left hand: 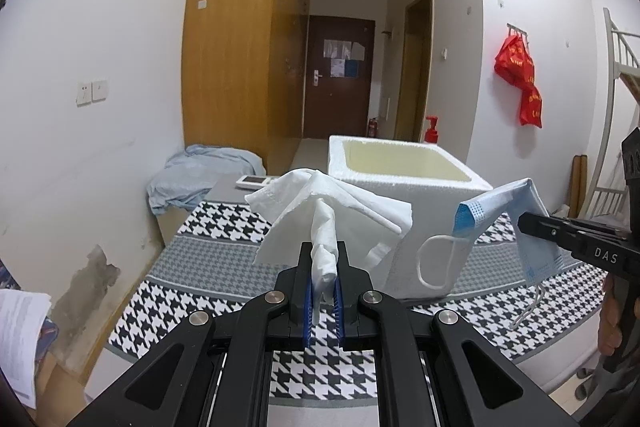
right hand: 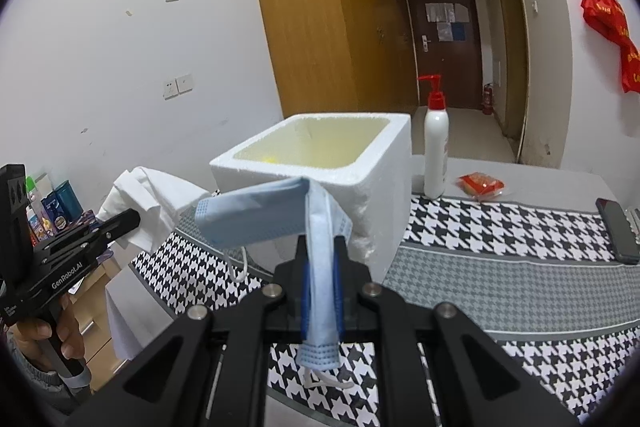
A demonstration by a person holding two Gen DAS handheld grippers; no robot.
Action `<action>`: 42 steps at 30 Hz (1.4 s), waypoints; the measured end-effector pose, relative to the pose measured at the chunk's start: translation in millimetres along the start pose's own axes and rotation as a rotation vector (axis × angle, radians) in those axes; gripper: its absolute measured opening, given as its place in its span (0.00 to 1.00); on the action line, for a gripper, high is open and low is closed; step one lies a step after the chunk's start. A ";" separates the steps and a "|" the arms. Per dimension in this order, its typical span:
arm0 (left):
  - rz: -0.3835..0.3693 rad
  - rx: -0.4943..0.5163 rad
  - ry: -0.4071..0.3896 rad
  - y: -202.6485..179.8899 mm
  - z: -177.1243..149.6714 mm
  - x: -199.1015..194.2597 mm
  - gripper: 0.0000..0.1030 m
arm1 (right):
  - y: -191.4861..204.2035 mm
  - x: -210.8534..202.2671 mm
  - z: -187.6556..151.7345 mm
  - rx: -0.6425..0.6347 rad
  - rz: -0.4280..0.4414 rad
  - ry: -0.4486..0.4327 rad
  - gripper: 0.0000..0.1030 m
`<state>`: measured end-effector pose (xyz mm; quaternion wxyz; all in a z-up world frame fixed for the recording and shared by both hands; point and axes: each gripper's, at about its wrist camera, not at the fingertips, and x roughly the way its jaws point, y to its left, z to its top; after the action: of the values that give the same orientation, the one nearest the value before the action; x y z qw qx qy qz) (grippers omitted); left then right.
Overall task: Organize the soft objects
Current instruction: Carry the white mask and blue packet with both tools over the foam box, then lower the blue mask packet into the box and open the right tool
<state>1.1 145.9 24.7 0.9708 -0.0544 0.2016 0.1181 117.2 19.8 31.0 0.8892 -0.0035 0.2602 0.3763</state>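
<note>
My left gripper (left hand: 324, 251) is shut on a white tissue (left hand: 320, 215) that fans out above its tips, held over the houndstooth cloth just in front of the white foam box (left hand: 404, 187). My right gripper (right hand: 321, 245) is shut on a blue face mask (right hand: 260, 215), folded over the tips with an ear loop dangling. The foam box (right hand: 320, 167) stands open-topped right behind the mask. In the left wrist view the right gripper (left hand: 520, 221) comes in from the right with the mask (left hand: 496, 207) draped on it. The left gripper (right hand: 134, 219) with its tissue (right hand: 152, 203) shows at the left of the right wrist view.
A white pump bottle with red top (right hand: 435, 147) and a red packet (right hand: 480, 185) sit right of the box. A dark phone (right hand: 616, 231) lies at the table's right edge. Light blue cloth (left hand: 200, 175) and a remote (left hand: 256, 181) lie behind left. A hand (right hand: 52, 335) grips the left handle.
</note>
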 end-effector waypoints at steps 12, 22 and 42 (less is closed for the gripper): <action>-0.011 0.022 -0.029 -6.9 22.9 6.4 0.09 | 5.5 -7.8 28.4 -0.045 -0.021 -0.042 0.12; 0.015 0.025 -0.048 -2.6 39.7 14.1 0.09 | 2.5 -3.9 49.7 -0.049 -0.021 -0.063 0.12; 0.041 0.029 -0.050 -2.0 61.7 33.1 0.09 | -6.1 11.0 88.8 -0.054 -0.037 -0.080 0.12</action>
<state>54.4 160.3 67.7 0.9736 -0.0333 0.1799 0.1362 168.6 40.7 101.5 0.9053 -0.0175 0.2142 0.3664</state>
